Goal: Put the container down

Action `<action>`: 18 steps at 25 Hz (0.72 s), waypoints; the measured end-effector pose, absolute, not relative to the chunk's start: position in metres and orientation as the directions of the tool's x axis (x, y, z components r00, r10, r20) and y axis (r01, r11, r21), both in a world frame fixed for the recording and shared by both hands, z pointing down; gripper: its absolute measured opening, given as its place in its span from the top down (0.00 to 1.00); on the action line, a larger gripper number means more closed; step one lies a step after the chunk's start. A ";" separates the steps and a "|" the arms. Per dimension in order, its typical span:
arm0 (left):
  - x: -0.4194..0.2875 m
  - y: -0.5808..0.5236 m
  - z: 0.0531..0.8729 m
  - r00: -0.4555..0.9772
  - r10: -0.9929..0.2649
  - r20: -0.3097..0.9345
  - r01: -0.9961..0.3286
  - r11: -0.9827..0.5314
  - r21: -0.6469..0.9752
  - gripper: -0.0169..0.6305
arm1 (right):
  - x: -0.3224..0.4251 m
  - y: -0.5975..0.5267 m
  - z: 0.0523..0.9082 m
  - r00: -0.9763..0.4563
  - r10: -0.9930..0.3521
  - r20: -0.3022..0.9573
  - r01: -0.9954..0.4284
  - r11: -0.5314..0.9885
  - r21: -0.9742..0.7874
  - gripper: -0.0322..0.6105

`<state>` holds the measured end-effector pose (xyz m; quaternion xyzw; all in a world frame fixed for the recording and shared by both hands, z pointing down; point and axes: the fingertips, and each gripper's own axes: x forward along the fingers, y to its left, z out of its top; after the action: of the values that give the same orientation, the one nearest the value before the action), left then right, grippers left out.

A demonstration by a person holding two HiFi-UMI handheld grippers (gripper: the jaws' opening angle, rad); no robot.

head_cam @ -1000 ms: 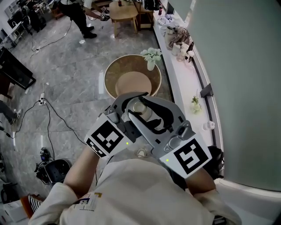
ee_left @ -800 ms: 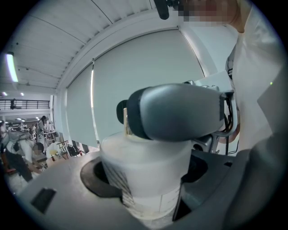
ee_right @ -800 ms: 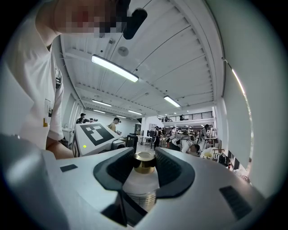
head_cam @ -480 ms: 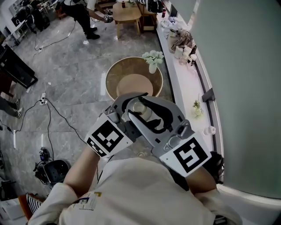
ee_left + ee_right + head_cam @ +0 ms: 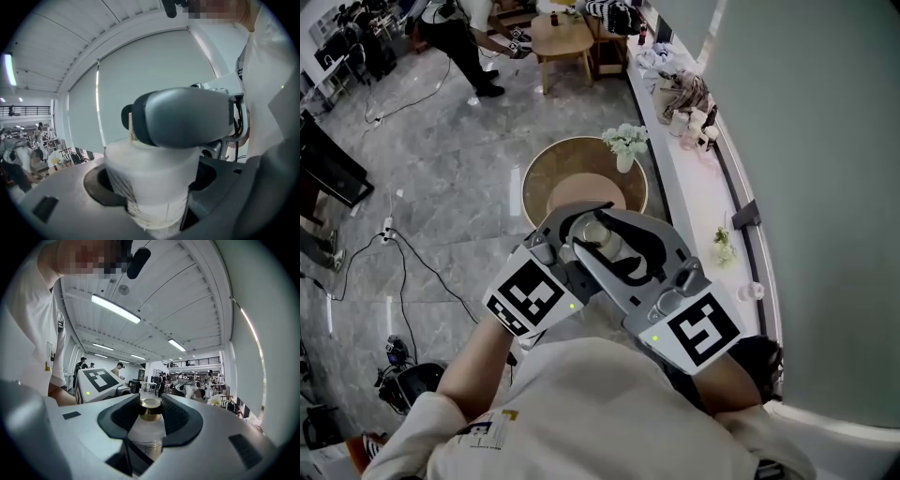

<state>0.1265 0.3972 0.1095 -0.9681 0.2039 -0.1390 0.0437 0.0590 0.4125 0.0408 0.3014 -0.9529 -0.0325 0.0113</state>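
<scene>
A white container [image 5: 598,231] with a gold cap [image 5: 151,409] is held in front of the person's chest, above the floor. My left gripper [image 5: 584,240] comes in from the left and is shut on its labelled body [image 5: 150,178]. From the right, my right gripper [image 5: 600,234] is shut on its upper part, with the dark pads [image 5: 123,414] on either side of the cap. In the left gripper view one finger of the right gripper [image 5: 187,117] crosses above the container. The left gripper's marker cube [image 5: 101,380] shows in the right gripper view.
Below stands a round wooden table [image 5: 548,159] with a vase of white flowers [image 5: 624,142] at its right rim. A white ledge [image 5: 689,183] with small items runs along the wall at right. Cables [image 5: 412,248] lie on the grey floor. A person [image 5: 459,28] stands far off.
Both grippers keep the same hold on the container. The room below has slid slightly downward in the head view.
</scene>
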 end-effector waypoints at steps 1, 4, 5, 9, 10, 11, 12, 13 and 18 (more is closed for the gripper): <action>0.123 0.388 0.109 0.880 -0.404 0.250 -0.381 -0.914 -0.139 0.44 | 0.056 0.403 0.040 -0.817 -0.577 0.004 -0.575 0.815 0.069 0.73; 0.116 0.362 0.111 0.885 -0.395 0.246 -0.373 -0.918 -0.132 0.44 | 0.048 0.376 0.042 -0.811 -0.585 0.007 -0.583 0.809 0.073 0.73; 0.114 0.353 0.111 0.886 -0.391 0.248 -0.369 -0.920 -0.134 0.44 | 0.045 0.367 0.043 -0.808 -0.589 0.005 -0.587 0.806 0.071 0.73; 0.108 0.315 0.109 0.892 -0.375 0.253 -0.351 -0.926 -0.138 0.44 | 0.040 0.327 0.040 -0.798 -0.603 0.003 -0.602 0.796 0.058 0.73; 0.106 0.305 0.108 0.894 -0.371 0.252 -0.347 -0.928 -0.136 0.44 | 0.038 0.317 0.039 -0.794 -0.607 0.005 -0.606 0.793 0.057 0.73; 0.103 0.296 0.108 0.896 -0.367 0.252 -0.343 -0.930 -0.134 0.44 | 0.035 0.307 0.039 -0.791 -0.612 0.007 -0.611 0.790 0.056 0.73; 0.100 0.287 0.108 0.898 -0.361 0.253 -0.338 -0.932 -0.132 0.44 | 0.032 0.298 0.040 -0.786 -0.618 0.009 -0.617 0.785 0.054 0.73; 0.096 0.278 0.109 0.899 -0.356 0.254 -0.332 -0.934 -0.131 0.44 | 0.028 0.289 0.040 -0.782 -0.623 0.011 -0.622 0.781 0.051 0.73; 0.073 0.233 0.112 0.908 -0.327 0.261 -0.307 -0.945 -0.115 0.44 | 0.004 0.241 0.043 -0.766 -0.642 0.029 -0.641 0.767 0.033 0.73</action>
<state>0.0725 0.2331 0.1119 -0.9761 0.1626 -0.1397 0.0358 0.0045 0.2406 0.0434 0.3413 -0.9397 -0.0104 0.0191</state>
